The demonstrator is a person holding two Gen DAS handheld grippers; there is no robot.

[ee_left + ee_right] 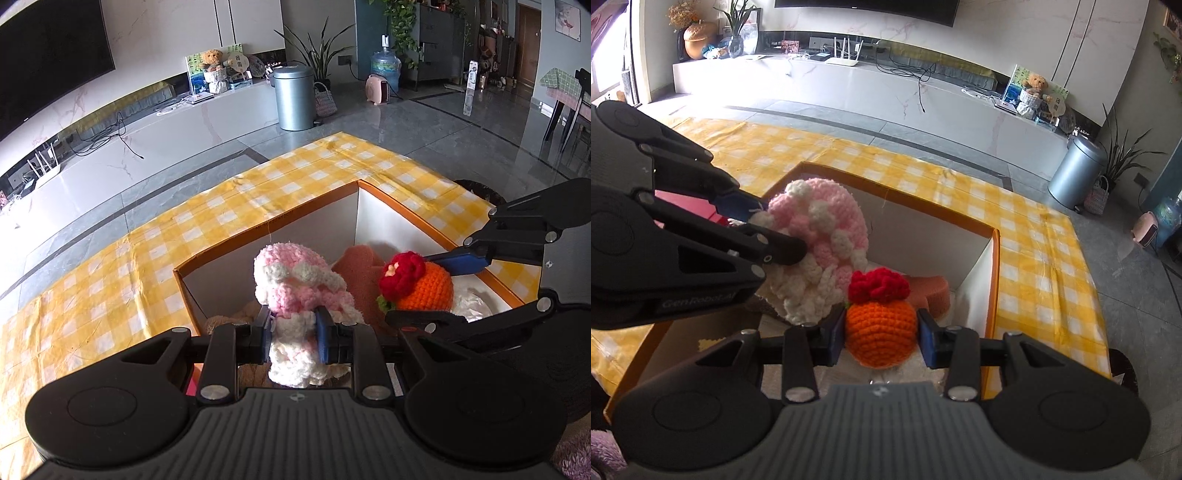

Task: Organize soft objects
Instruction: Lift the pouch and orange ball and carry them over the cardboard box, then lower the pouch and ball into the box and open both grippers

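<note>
My left gripper [294, 334] is shut on a pink and white crocheted toy [295, 284] and holds it over the open orange-rimmed box [266, 229]. My right gripper [882, 334] is shut on an orange crocheted ball with a red flower [881, 332], also over the box [995, 266]. The two toys hang side by side, close together. The pink toy [820, 229] and the left gripper [775, 236] show at the left in the right wrist view. The orange ball [424, 288] and the right gripper [436, 288] show at the right in the left wrist view.
A peach sponge-like piece [929, 291] and crumpled white paper [472, 302] lie inside the box. The box stands on a yellow checked cloth [184, 236] on the floor. A grey bin [293, 98] and a low white TV bench [147, 136] stand beyond.
</note>
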